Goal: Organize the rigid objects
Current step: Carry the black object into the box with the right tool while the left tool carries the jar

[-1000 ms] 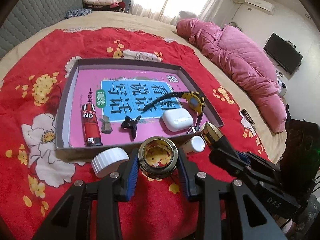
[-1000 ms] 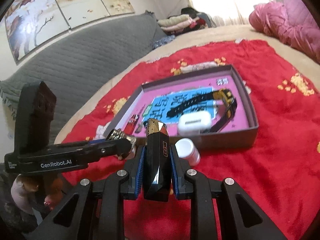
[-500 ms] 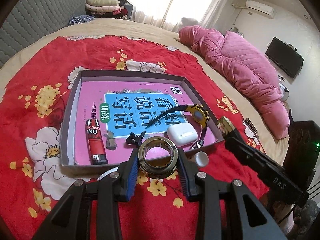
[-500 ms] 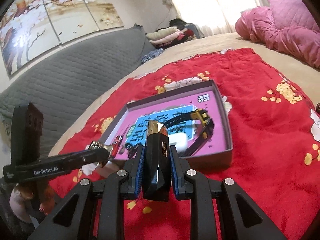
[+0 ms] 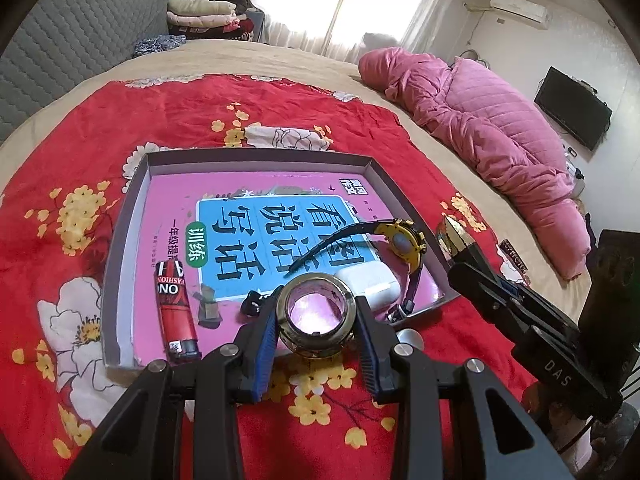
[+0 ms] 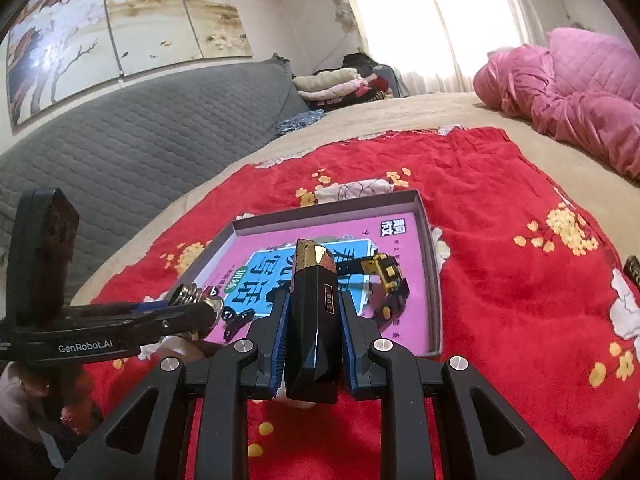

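- The left gripper (image 5: 316, 322) is clamping a small open glass jar with a gold rim (image 5: 317, 316); its jaws are closed only as far as the jar's round sides allow, one pad on each flank, mouth facing forward so the pink tray floor is showing through it.
- The jar is hanging above the near edge of the shallow tray (image 5: 256, 158), probably so it can be lowered straight in rather than slid over the wall.
- Left of these jaws, a red lighter (image 5: 176, 312) is lying lengthwise on the book cover lining the tray, with a small tan clip (image 5: 208, 307) beside it.
- Just ahead of the jaws a black hair clip (image 5: 251, 303) is sitting; ahead and right, a white earbud case (image 5: 378, 285) and a yellow wristwatch (image 5: 402, 242) are crowding the near right corner.
- Open room seems widest in the tray's far half, beyond the jaws; the near strip looks tight.
- Below right of the jaws, a white cap (image 5: 409, 336) is lying outside on the red floral blanket (image 5: 304, 120), apparently waiting its turn.
- The right gripper (image 6: 314, 338) is pinching a faceted black bottle with a gold tip (image 6: 314, 312), jaws narrowed flat against its long sides, tip pointing forward over the tray's near wall.
- Right of those jaws, bare blanket is giving free swing room.
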{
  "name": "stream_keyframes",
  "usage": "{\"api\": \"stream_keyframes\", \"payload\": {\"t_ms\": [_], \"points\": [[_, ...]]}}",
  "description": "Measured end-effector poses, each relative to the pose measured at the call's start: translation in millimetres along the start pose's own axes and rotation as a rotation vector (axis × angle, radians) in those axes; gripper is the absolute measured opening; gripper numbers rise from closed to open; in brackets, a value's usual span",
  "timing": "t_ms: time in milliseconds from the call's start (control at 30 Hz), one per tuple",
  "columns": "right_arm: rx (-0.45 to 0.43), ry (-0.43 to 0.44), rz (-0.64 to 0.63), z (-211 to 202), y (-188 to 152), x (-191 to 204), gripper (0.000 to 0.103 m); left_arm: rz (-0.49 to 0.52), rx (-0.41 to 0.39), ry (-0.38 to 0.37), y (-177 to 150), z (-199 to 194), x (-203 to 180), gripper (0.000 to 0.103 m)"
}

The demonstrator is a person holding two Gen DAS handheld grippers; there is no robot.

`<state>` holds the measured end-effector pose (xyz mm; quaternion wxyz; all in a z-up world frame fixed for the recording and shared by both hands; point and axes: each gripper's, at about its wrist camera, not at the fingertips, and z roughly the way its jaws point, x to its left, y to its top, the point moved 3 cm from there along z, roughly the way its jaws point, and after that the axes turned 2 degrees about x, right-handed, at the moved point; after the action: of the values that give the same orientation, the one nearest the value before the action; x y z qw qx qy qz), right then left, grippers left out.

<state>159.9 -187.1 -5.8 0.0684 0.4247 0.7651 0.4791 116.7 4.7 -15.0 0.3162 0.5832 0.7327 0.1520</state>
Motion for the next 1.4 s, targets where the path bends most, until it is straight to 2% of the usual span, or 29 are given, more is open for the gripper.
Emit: {"api": "stream_keyframes", "payload": {"t_ms": [333,800,1400], "points": [[0.004,0.016,-0.012,18,5,-5,0.024,0.019,0.025,0.029,6,20,-8,0.036],[0.024,0.026,-0.051,37,8,-8,0.024,0.057,0.099,0.082,1,45,-12,0.036],[0.096,0.016,-0.087,58,1,-8,0.024,0.071,0.127,0.113,-1,53,-12,0.037]]}}
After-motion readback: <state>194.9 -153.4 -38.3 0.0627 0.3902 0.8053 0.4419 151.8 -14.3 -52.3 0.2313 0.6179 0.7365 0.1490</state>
